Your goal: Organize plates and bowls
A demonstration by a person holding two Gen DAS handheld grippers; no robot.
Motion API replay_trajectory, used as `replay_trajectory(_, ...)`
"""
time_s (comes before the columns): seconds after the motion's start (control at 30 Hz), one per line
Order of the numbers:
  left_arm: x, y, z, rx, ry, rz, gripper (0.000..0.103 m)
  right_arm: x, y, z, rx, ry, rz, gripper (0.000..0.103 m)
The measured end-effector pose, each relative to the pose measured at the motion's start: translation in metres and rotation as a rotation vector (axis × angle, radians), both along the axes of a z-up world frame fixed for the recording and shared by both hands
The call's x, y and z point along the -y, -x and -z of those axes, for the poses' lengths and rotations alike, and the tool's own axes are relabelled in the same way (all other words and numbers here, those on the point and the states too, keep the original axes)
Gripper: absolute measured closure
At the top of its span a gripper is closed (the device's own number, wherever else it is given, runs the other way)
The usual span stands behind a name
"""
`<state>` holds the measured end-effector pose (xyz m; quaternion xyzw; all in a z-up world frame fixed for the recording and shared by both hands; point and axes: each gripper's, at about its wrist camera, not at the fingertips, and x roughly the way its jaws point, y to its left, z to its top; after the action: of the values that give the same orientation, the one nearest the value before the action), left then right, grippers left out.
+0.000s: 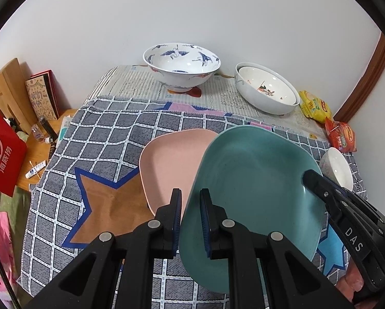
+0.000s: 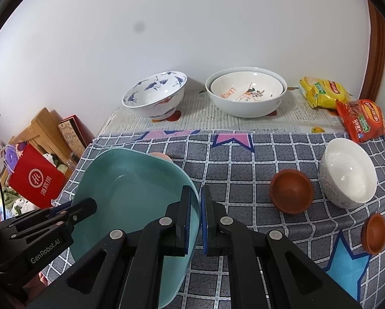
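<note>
Both grippers hold a teal square plate (image 1: 254,180) tilted just above the checked cloth. My left gripper (image 1: 191,200) is shut on its left rim, which runs between the blue pads. My right gripper (image 2: 195,198) is shut on the opposite rim of the teal plate (image 2: 130,188). Each gripper shows in the other's view, the right gripper (image 1: 309,177) at the plate's right edge and the left gripper (image 2: 89,204) at its left. A pink plate (image 1: 172,162) lies flat on the cloth, partly under the teal one; only a sliver of the pink plate (image 2: 161,156) shows in the right wrist view.
At the back stand a blue crane-patterned bowl (image 2: 156,95) and two nested white bowls (image 2: 246,92). A small white bowl (image 2: 347,175) and two brown bowls (image 2: 291,190) (image 2: 374,233) sit on the right. Snack packets (image 2: 360,118) lie at back right; a red bag (image 2: 38,177) hangs left of the table.
</note>
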<state>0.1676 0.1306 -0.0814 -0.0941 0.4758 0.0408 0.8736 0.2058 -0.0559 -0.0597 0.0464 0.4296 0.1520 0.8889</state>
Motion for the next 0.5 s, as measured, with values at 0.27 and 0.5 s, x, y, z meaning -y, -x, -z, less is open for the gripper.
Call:
replay_trajectory(0.27, -0.008, -0.003, 0.012, -0.021, -0.009, -0.005, 0.089, -0.01, -0.005, 0.013, -0.021, 0.008, -0.015, 0.095)
replay_trajectory(0.5, -0.018, -0.007, 0.022, -0.045, -0.008, -0.022, 0.089, -0.021, -0.012, 0.023, -0.039, 0.015, -0.037, 0.095)
